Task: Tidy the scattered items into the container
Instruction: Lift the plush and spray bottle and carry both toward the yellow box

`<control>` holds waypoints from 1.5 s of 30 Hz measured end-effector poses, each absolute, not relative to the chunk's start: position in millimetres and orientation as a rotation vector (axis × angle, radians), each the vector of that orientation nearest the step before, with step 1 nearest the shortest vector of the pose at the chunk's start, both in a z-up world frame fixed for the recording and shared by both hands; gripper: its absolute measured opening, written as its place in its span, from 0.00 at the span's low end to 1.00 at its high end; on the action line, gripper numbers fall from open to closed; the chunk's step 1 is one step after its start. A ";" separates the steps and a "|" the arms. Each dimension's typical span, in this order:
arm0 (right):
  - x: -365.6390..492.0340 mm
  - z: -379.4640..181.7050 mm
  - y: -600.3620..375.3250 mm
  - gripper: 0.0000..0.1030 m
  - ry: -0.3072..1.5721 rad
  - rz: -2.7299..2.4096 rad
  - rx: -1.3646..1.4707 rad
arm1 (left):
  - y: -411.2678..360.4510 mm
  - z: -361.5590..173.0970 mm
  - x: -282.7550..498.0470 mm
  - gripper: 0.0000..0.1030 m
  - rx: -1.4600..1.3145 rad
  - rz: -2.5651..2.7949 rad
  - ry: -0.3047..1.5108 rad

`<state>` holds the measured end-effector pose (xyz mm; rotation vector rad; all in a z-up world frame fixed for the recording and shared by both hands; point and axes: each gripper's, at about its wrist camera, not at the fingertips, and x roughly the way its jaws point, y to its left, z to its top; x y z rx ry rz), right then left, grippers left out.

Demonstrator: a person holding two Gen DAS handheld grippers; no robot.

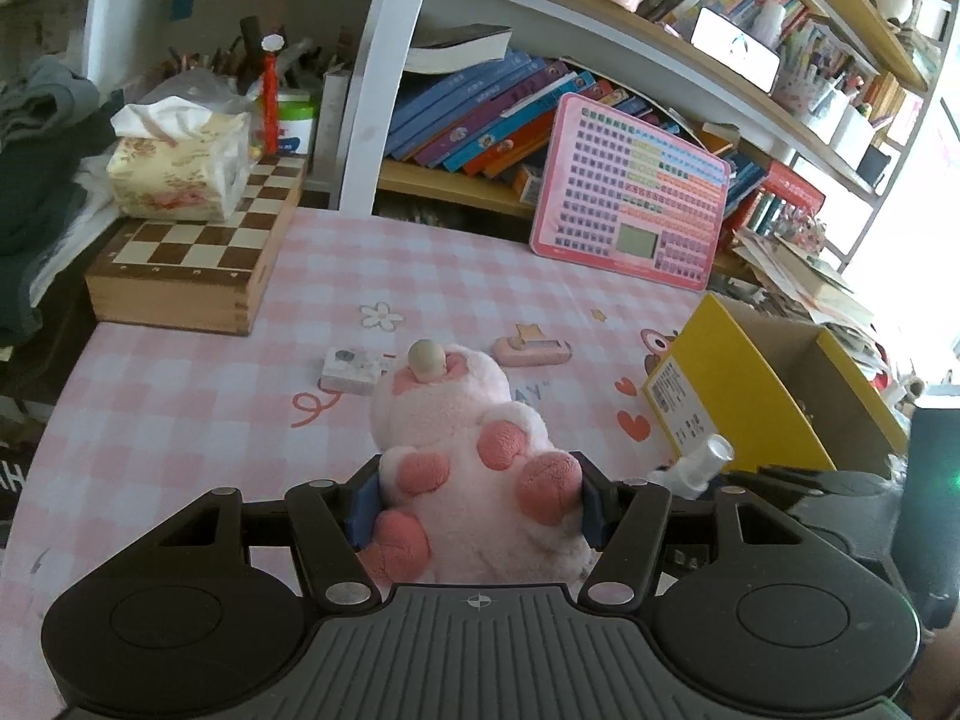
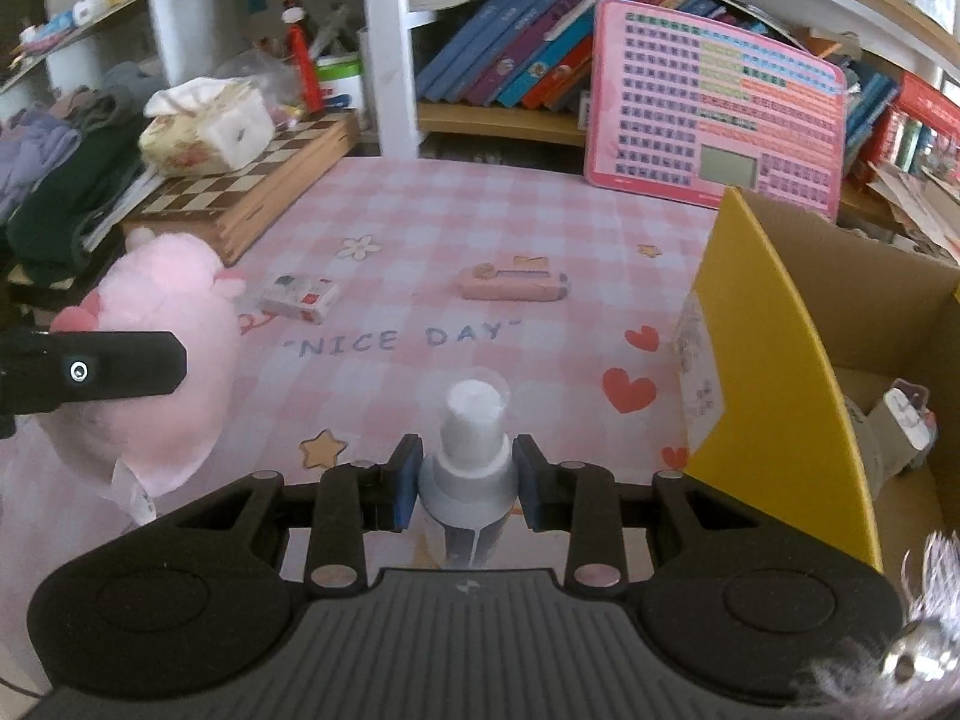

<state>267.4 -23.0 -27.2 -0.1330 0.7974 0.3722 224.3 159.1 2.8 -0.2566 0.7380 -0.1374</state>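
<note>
My left gripper [image 1: 474, 501] is shut on a pink plush toy [image 1: 474, 450] with pink paws, held above the pink checked tablecloth; the toy also shows at the left of the right wrist view [image 2: 162, 360]. My right gripper [image 2: 467, 483] is shut on a white spray bottle [image 2: 471, 450], which also shows in the left wrist view [image 1: 699, 468]. A yellow cardboard box [image 2: 774, 372] stands open to the right, with a small item [image 2: 906, 420] inside. A small white box [image 2: 297, 294] and a pink stapler-like item [image 2: 513, 285] lie on the cloth.
A wooden chessboard box [image 1: 192, 252] with a tissue pack [image 1: 180, 162] on it sits at back left. A pink learning tablet [image 1: 630, 192] leans against bookshelves at the back. Dark clothes [image 1: 36, 180] are piled at far left.
</note>
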 end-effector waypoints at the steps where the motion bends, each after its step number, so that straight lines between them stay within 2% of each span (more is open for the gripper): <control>1: 267.0 -27.8 -21.1 0.30 0.792 0.372 -0.142 | 158.5 3.1 222.9 0.59 -0.252 -0.138 0.739; 11: 262.3 -32.1 -19.7 0.30 0.765 0.372 -0.188 | 155.2 4.9 215.3 0.60 -0.235 -0.146 0.743; 27: 272.1 -53.9 -25.2 0.34 0.847 0.376 -0.141 | 140.5 -0.1 219.3 0.60 -0.207 -0.179 0.777; 31: 273.5 -57.1 -24.8 0.30 0.860 0.394 -0.149 | 138.7 -2.2 218.9 0.60 -0.208 -0.182 0.787; 45: 252.5 -37.5 -26.8 0.30 0.839 0.438 -0.143 | 137.8 5.5 199.5 0.60 -0.218 -0.184 0.774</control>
